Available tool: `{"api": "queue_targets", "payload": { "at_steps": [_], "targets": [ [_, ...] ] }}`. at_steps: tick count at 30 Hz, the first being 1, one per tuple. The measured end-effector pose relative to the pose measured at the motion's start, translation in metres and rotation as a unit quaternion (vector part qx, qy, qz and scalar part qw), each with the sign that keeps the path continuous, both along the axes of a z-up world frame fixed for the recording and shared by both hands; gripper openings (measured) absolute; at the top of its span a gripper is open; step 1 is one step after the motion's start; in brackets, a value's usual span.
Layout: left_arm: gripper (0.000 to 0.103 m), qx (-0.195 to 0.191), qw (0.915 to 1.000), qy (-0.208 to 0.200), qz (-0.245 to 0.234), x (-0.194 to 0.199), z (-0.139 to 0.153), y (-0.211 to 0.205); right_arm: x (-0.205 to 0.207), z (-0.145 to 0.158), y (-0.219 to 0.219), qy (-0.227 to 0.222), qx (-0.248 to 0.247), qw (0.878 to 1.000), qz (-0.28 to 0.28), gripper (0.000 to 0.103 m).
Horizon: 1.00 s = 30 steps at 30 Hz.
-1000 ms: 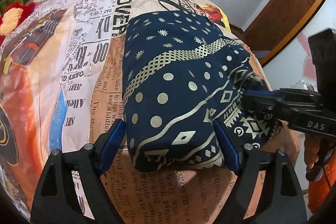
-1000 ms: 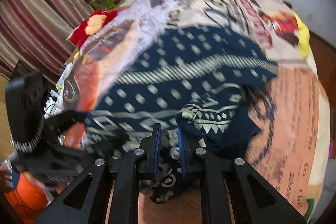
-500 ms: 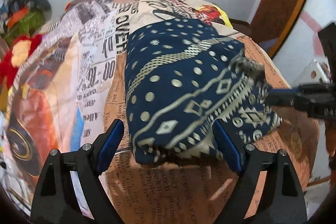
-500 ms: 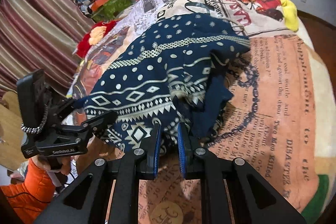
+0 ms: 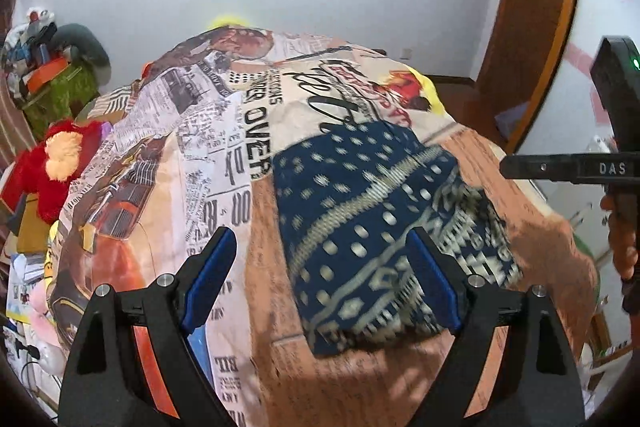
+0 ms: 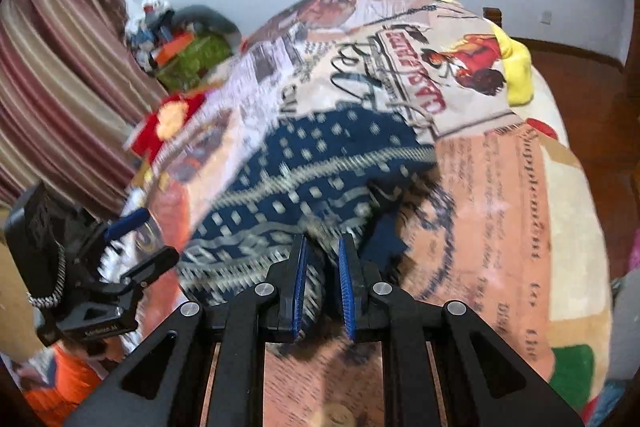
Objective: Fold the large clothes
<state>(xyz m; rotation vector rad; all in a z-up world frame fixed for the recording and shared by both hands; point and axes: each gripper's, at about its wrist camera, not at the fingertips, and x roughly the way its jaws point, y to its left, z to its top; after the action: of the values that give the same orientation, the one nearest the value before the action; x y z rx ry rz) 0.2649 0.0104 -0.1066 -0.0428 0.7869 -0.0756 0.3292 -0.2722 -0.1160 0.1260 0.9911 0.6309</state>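
Navy patterned cloth [image 5: 380, 227], folded into a bundle, is laid on the printed bedspread [image 5: 224, 155], its long axis running away from both tongs. The left gripper [image 5: 322, 281] is held wide open just before it; the right gripper [image 6: 322, 291], slightly parted, appears empty, though blur obscures contact.
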Motion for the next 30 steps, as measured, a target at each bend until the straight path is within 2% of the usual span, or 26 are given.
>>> {"api": "queue_targets", "payload": {
  "at_steps": [2, 3, 4, 5, 6, 8, 9, 11, 13, 19, 22, 27, 30],
  "targets": [
    [0.087, -0.014, 0.9998, 0.014, 0.001, 0.013, -0.003, 0.008, 0.007, 0.002, 0.005, 0.001, 0.019, 1.0, -0.006, 0.015],
    [0.087, -0.025, 0.9993, 0.028, 0.003, 0.022, -0.009, 0.014, 0.012, 0.002, 0.008, 0.003, 0.023, 1.0, -0.007, 0.027],
    [0.087, -0.037, 0.9984, 0.043, 0.002, 0.029, -0.015, 0.018, 0.017, -0.001, 0.012, 0.007, 0.021, 1.0, -0.007, 0.056],
    [0.087, -0.053, 0.9966, 0.063, 0.002, 0.037, -0.022, 0.023, 0.024, -0.006, 0.016, 0.015, 0.014, 1.0, -0.012, 0.076],
    [0.087, -0.075, 0.9933, 0.088, 0.002, 0.047, -0.033, 0.029, 0.028, -0.01, 0.018, 0.023, 0.013, 1.0, -0.015, 0.103],
    [0.087, -0.124, 0.9834, 0.133, 0.0, 0.062, -0.053, 0.039, 0.039, -0.022, 0.022, 0.041, 0.018, 0.999, -0.011, 0.102],
    [0.087, -0.147, 0.9783, 0.146, 0.0, 0.066, -0.061, 0.043, 0.046, -0.03, 0.024, 0.057, 0.009, 0.998, -0.009, 0.102],
    [0.087, -0.211, 0.9628, 0.169, 0.0, 0.074, -0.075, 0.053, 0.057, -0.044, 0.027, 0.083, -0.001, 0.996, -0.015, 0.102],
    [0.091, -0.247, 0.951, 0.186, -0.001, 0.082, -0.086, 0.058, 0.069, -0.059, 0.028, 0.112, -0.003, 0.994, -0.016, 0.102],
    [0.099, -0.282, 0.9353, 0.214, -0.007, 0.1, -0.11, 0.056, 0.099, -0.105, 0.036, 0.185, 0.008, 0.983, -0.004, 0.102],
    [0.102, -0.301, 0.926, 0.228, -0.009, 0.11, -0.123, 0.054, 0.111, -0.129, 0.041, 0.228, 0.036, 0.973, 0.002, 0.103],
    [0.102, -0.347, 0.9044, 0.248, -0.016, 0.123, -0.142, 0.052, 0.121, -0.135, 0.051, 0.22, 0.052, 0.974, 0.026, 0.103],
    [0.098, -0.357, 0.9017, 0.244, -0.017, 0.126, -0.145, 0.05, 0.123, -0.137, 0.058, 0.211, 0.054, 0.975, 0.036, 0.102]
  ]
}}
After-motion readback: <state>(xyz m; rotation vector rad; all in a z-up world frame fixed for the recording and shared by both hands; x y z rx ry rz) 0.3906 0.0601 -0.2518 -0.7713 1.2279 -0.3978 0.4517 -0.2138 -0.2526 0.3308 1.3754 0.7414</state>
